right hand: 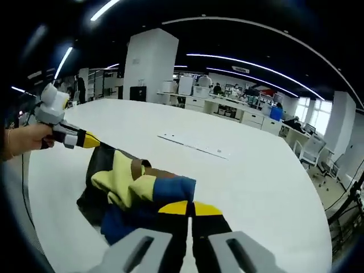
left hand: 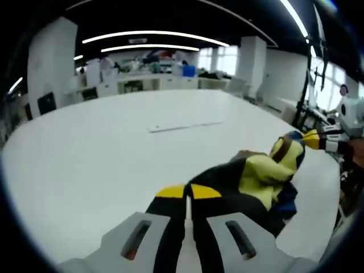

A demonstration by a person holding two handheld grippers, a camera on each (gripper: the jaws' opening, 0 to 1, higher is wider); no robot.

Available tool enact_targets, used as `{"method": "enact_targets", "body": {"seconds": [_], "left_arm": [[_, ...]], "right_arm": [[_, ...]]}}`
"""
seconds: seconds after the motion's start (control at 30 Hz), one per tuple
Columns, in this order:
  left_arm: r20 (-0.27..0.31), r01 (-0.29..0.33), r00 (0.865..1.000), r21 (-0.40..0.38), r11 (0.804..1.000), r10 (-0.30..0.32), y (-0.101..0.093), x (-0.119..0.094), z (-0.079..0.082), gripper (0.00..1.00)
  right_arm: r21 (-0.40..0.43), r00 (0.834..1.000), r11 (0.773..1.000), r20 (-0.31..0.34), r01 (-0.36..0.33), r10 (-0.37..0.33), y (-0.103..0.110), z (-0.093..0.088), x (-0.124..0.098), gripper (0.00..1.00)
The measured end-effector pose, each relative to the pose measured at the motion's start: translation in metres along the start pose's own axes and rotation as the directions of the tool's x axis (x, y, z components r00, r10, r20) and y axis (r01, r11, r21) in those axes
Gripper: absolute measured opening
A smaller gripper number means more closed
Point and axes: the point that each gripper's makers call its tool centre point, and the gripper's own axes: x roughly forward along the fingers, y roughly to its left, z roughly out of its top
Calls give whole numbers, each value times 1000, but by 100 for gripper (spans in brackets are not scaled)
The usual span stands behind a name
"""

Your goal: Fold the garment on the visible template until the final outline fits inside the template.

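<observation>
With both claws clenched on the bunched garment (right hand: 133,187), left gripper (left hand: 188,192) and right gripper (right hand: 189,208) at opposite ends, I judge this the opening lift. Next I'd spread it flat on the white table (left hand: 114,148) ahead of the claws; I can't make out the template.

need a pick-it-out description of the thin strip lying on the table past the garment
Start at the big white table. Beyond the bunched yellow, black and blue garment, toward the table's middle, lies a thin strip, long, flat and pale. It lies apart from the garment, the one straight, rigid-looking line on the bare top.
</observation>
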Motion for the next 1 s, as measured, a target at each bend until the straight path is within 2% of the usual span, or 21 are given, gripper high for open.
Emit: {"method": "enact_targets", "body": {"seconds": [0.3,0.47,0.6,0.8,0.9,1.0], "left_arm": [[68,14,998,14,1000,-15,4,-8,30,0],[107,28,994,28,999,-31,7,-13,44,0],[150,30,988,4,1000,-30,12,-15,54,0],[189,14,982,-8,1000,-12,23,-17,66,0],[200,11,980,-14,1000,-8,27,-14,71,0],[187,-2,982,-11,1000,4,33,-4,72,0]], "right_arm": [[-46,1000,999,19,0,1,-17,28,14,0],[-55,1000,998,20,10,-9,-27,37,25,0],[1,999,1000,36,31,-31,-42,48,35,0],[32,998,999,47,34,-35,-55,61,54,0],[58,999,998,41,25,-28,-60,62,67,0],[111,999,994,35,9,-13,-62,62,83,0]]}}
